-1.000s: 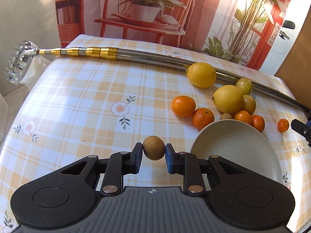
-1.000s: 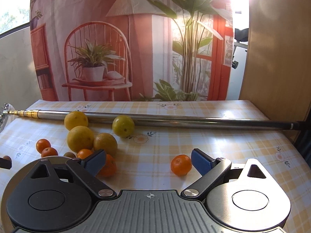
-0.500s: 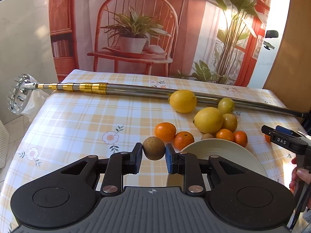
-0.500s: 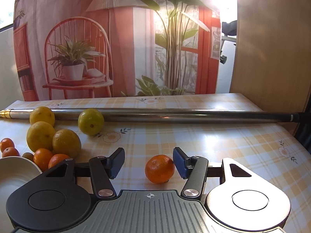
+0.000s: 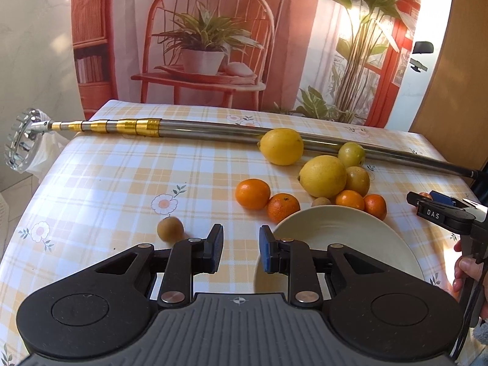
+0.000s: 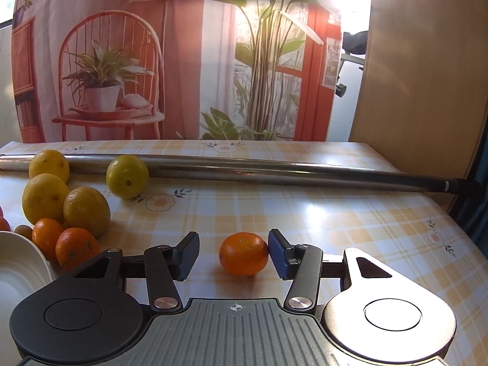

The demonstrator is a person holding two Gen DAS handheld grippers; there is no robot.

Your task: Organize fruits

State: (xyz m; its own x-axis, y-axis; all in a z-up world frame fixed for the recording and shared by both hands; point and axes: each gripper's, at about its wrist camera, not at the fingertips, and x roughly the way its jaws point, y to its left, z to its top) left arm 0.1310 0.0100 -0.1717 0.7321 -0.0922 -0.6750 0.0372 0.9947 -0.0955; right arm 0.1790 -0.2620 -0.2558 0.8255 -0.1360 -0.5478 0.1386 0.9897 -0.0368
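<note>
Left wrist: left gripper [image 5: 239, 248] open, small brown fruit [image 5: 170, 229] loose beside it. Right wrist: right gripper [image 6: 233, 254] open around mandarin [image 6: 243, 253], one pad touching.

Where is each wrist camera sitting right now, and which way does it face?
Left wrist: behind the open left gripper, facing across the table toward the pole; small brown fruit ahead-left, plate right, a hand at the edge.
Right wrist: behind the open right gripper, straddling a mandarin, facing the backdrop.
Shared: pole, lemons, plate.
</note>
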